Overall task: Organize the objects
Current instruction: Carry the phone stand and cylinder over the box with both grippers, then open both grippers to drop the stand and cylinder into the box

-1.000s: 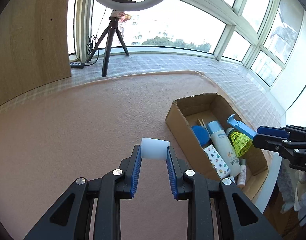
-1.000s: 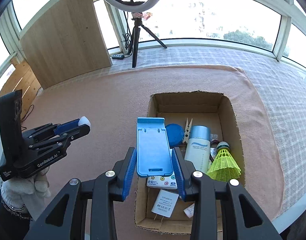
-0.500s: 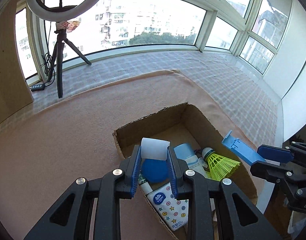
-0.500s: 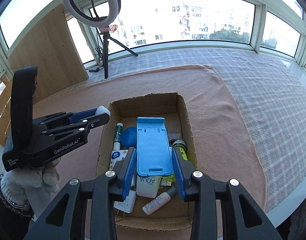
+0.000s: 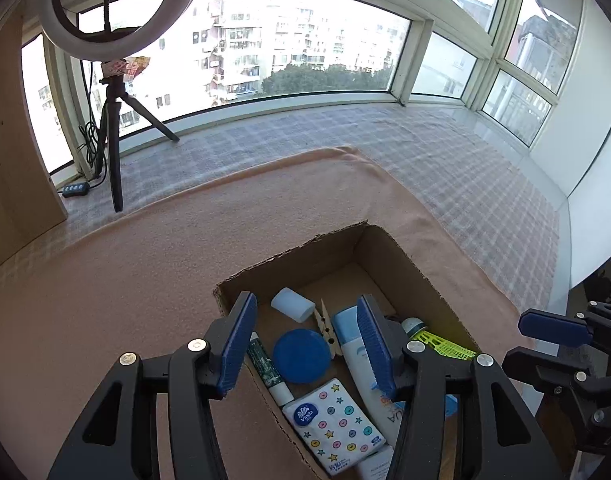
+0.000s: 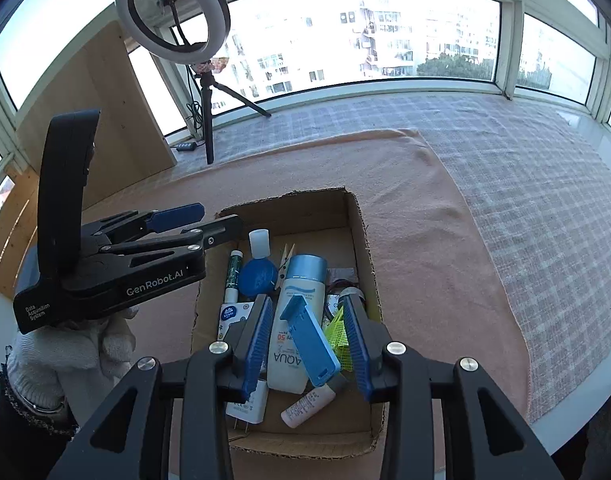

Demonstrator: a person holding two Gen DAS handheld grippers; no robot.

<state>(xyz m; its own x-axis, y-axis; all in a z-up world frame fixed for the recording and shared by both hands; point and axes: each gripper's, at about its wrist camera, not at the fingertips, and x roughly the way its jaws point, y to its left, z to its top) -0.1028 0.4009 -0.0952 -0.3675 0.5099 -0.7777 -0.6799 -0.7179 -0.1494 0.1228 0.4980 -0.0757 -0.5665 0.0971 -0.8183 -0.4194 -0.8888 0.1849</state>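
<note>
An open cardboard box (image 5: 401, 258) (image 6: 359, 220) sits on the pink cloth. My left gripper (image 5: 305, 344) (image 6: 215, 220) is open and empty above the box's left side. A white cylinder (image 5: 292, 305) (image 6: 259, 243) lies loose at the far end of the box. My right gripper (image 6: 308, 342) is open above the box's near end. A blue phone stand (image 6: 309, 344) lies tilted between its fingers, on the Aqua bottle (image 6: 295, 312), free of the pads. The right gripper's fingers (image 5: 553, 326) show at the left wrist view's right edge.
The box also holds a blue round lid (image 5: 301, 356), a clothespin (image 5: 325, 322), a yellow shuttlecock (image 5: 441, 344), a tissue pack (image 5: 335, 424), a green tube (image 6: 233, 270) and a pink tube (image 6: 307, 406). A ring light tripod (image 6: 207, 120) stands at the back. A wooden board (image 6: 105, 112) leans at left.
Both grippers have opened. The white cylinder dropped from my left gripper into the box. The blue phone stand dropped from my right gripper onto the bottle.
</note>
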